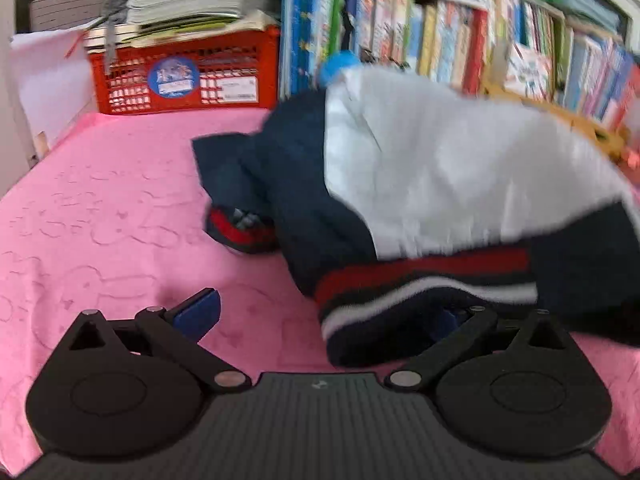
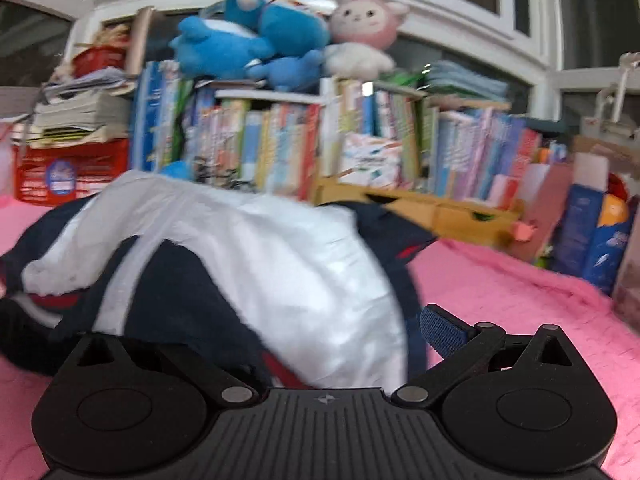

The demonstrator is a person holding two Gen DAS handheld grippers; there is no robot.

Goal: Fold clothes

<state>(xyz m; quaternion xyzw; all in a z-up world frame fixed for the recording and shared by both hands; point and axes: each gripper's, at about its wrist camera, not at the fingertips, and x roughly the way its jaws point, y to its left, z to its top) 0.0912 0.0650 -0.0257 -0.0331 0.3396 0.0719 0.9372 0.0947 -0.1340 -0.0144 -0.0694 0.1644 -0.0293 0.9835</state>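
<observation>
A navy and white jacket (image 1: pixel 432 184) with a red and white striped hem (image 1: pixel 400 280) lies bunched on the pink bedspread (image 1: pixel 112 208). A striped cuff (image 1: pixel 240 228) pokes out at its left. My left gripper (image 1: pixel 322 316) is open. Its left blue pad (image 1: pixel 198 312) is bare over the bedspread, and the hem drapes over its right finger. In the right wrist view the jacket (image 2: pixel 280 264) fills the space between the fingers of my right gripper (image 2: pixel 320 336), which is open. Only the right blue pad (image 2: pixel 442 328) shows; the left finger is hidden under cloth.
A red crate (image 1: pixel 184 76) stacked with papers stands at the back left. A row of books (image 2: pixel 360 152) lines the back, with plush toys (image 2: pixel 272 28) on top and a wooden box (image 2: pixel 440 212) in front. Boxes (image 2: pixel 592 232) stand at the right.
</observation>
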